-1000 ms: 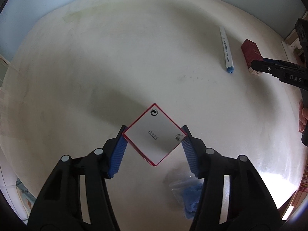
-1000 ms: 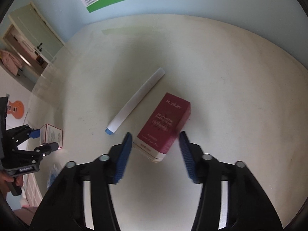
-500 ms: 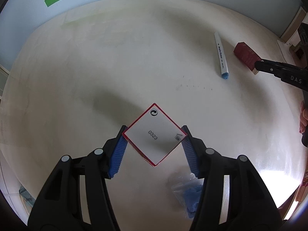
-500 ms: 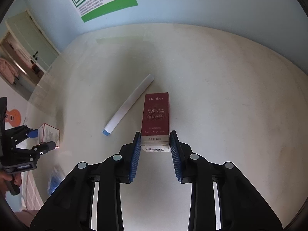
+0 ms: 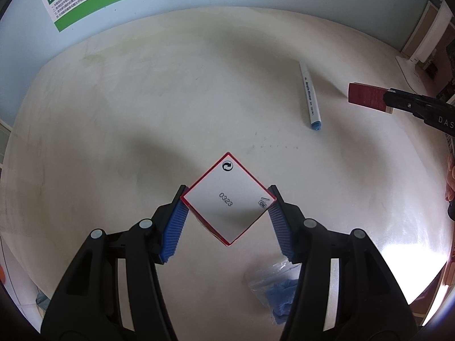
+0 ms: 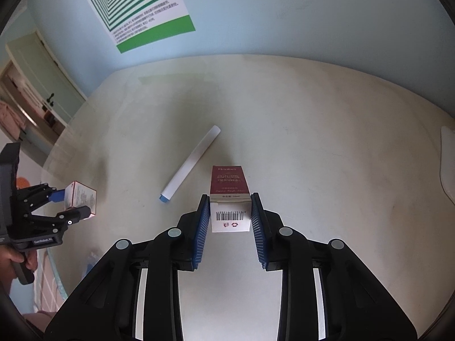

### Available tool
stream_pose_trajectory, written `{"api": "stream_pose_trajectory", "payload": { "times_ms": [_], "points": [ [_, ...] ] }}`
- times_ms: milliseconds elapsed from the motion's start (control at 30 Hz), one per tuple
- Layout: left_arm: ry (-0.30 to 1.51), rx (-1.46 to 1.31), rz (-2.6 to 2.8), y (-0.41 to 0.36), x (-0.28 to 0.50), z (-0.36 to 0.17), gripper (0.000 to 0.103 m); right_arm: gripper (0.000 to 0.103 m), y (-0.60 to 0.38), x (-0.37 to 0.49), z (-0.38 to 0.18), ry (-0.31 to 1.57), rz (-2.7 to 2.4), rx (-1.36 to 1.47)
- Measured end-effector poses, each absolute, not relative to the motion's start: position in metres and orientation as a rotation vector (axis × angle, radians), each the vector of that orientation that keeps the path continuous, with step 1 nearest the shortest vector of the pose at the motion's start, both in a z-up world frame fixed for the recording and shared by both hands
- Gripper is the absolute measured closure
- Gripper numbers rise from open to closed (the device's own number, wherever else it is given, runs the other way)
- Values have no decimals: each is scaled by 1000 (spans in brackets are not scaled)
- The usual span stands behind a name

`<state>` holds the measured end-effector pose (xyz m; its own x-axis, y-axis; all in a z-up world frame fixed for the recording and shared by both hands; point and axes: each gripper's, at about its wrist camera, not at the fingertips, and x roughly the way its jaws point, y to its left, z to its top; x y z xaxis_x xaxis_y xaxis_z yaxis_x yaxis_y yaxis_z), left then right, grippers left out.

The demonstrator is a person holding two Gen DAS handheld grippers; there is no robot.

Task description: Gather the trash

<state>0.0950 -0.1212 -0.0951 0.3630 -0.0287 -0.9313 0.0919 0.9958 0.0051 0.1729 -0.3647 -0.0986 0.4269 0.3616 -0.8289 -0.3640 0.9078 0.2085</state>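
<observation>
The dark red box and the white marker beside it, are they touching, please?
Apart. The right wrist view shows bare table between the dark red box, held in the right gripper, and the white marker.

Round cream table (image 5: 142, 119), a bit scuffed and stained, bright glare near its right edge. A white marker (image 5: 309, 96) with a blue cap lies flat on it, out in the open. Down at the near edge rests a clear plastic bag (image 5: 273, 287) with something blue crumpled inside, well apart from the marker.
</observation>
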Motion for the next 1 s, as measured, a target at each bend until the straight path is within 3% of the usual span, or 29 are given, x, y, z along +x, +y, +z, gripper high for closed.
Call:
{"api": "stream_pose_trajectory", "payload": {
  "times_ms": [467,1000],
  "points": [
    [1146,163,-239,-146,99,-83,50,73,-399,129,-70,957,302,80],
    [1067,442,-673,-196,87,-81,50,73,-417,-14,-58,856,-145,293]
  ]
}}
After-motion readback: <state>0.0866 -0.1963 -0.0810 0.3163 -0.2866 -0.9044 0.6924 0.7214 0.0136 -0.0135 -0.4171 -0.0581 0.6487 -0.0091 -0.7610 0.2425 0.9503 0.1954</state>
